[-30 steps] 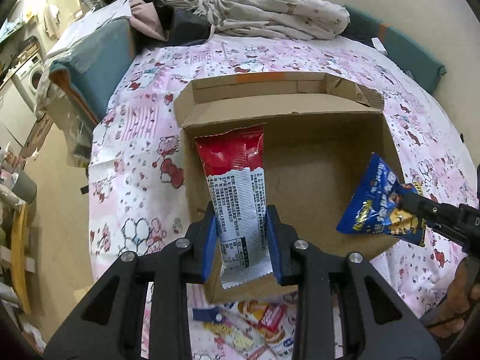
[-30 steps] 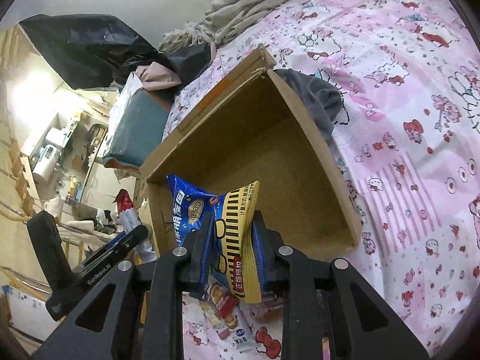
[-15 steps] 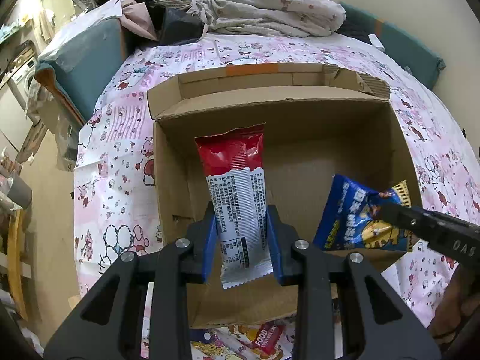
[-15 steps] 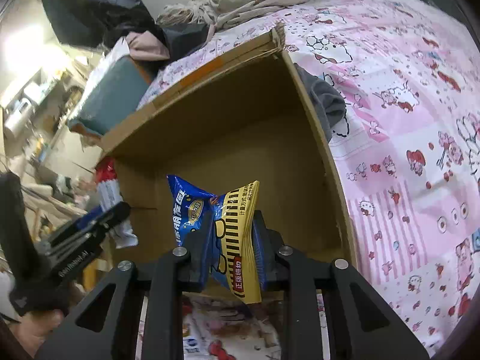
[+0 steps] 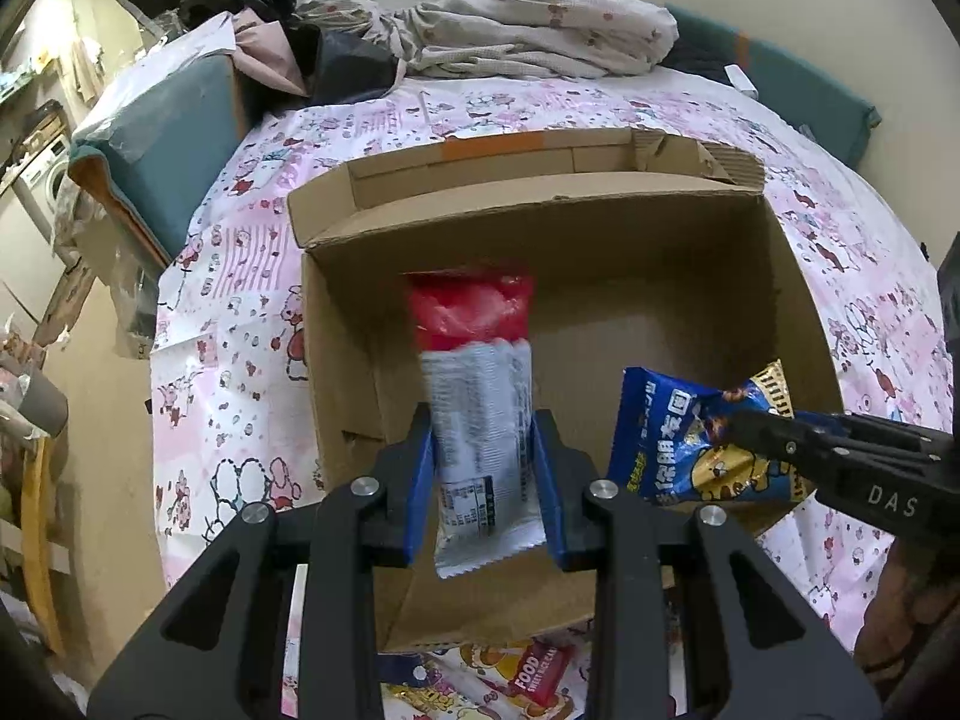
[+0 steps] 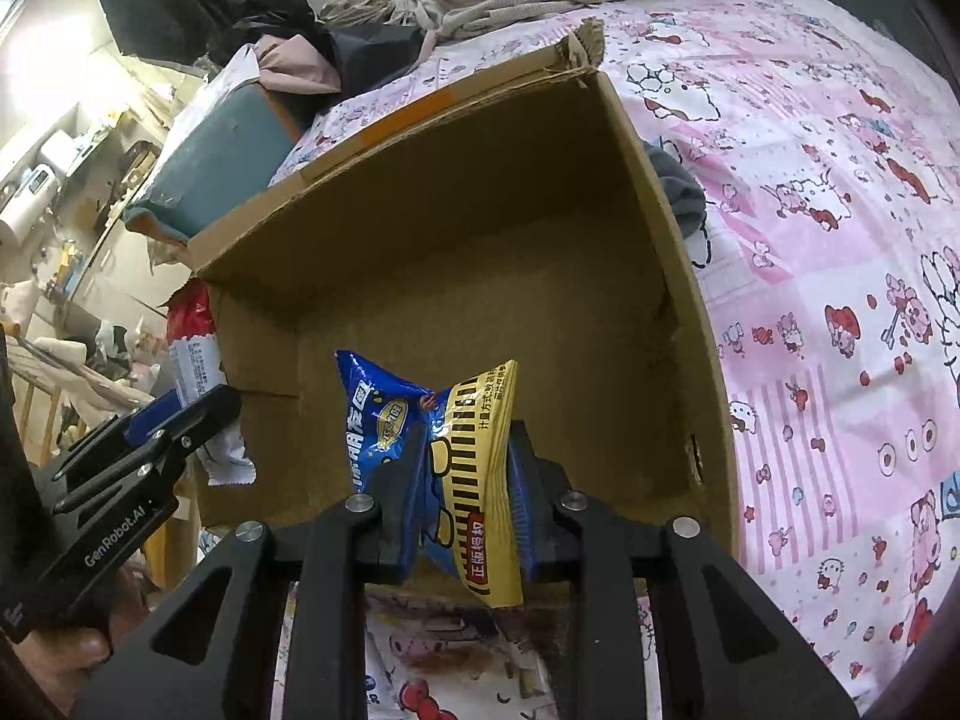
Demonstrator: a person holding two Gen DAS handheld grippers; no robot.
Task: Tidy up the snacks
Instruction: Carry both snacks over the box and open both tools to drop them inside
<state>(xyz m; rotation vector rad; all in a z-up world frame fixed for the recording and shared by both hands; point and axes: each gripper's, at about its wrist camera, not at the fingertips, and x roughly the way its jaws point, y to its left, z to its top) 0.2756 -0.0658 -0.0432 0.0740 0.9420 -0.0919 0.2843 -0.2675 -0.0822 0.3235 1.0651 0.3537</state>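
Observation:
An open cardboard box (image 5: 798,300) lies on the pink patterned bed; it also shows in the right wrist view (image 6: 654,192). My left gripper (image 5: 483,468) is shut on a red and white snack packet (image 5: 477,372), held over the box's left half. My right gripper (image 6: 462,480) is shut on a blue and yellow snack bag (image 6: 474,438), held over the box's near right part; the bag also shows in the left wrist view (image 5: 684,438). The red packet also shows in the right wrist view (image 6: 195,354), at the box's left wall.
More snack packets (image 5: 534,669) lie on the bed just in front of the box. Crumpled bedding (image 5: 528,24) and dark clothes are piled behind it. A teal cushion (image 5: 162,138) stands at the left. A grey cloth (image 6: 684,198) lies beside the box's right wall.
Both grippers have moved forward over the box with their packets. The blue bag has come further inside the box's opening.

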